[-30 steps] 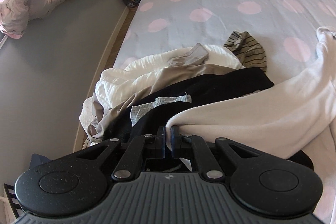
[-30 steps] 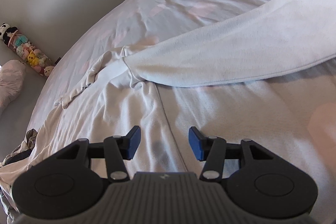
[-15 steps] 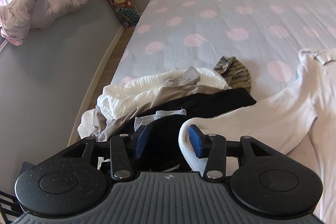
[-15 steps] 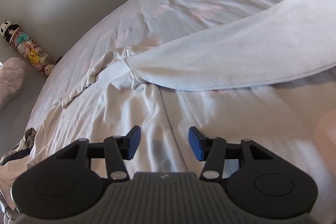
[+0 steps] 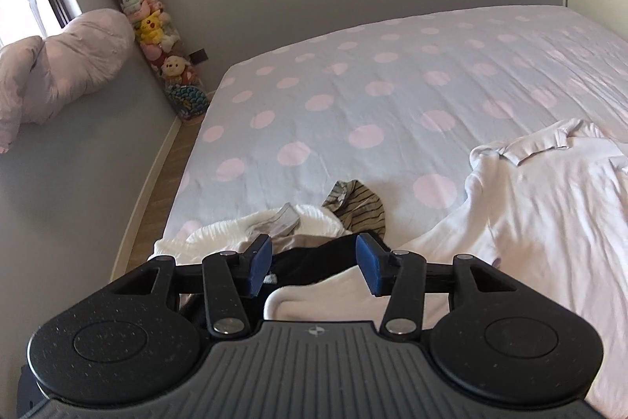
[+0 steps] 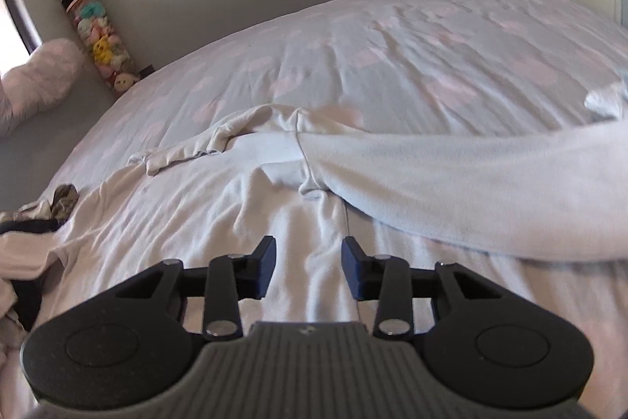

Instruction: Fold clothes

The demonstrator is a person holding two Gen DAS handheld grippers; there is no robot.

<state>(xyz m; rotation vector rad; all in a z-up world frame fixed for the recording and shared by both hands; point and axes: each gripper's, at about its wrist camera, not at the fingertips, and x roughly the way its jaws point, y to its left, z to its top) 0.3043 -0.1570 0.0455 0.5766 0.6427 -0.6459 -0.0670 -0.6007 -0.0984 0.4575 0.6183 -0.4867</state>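
Bed (image 5: 392, 97) with grey sheet, pink dots, fills both views. White collared shirt (image 5: 549, 207) lies spread on the bed's near right part, collar toward the far side; in the right wrist view one sleeve (image 6: 451, 175) is folded across the body. Pile of unfolded clothes (image 5: 274, 234) sits at the bed's near left edge, touching the shirt: white, beige, black pieces plus a striped garment (image 5: 359, 209) on its far side. Pink duvet bundle (image 5: 66, 65) left of the bed, on the grey ledge. Tube of plush toys (image 5: 153, 26) stands in the corner off the bed's far left.

Left gripper (image 5: 314, 269) above the pile's edge, jaws opening, about halfway, no cloth gripped. Right gripper (image 6: 308, 269) over the shirt body, jaws closing, still apart, pads not pressing on fabric.
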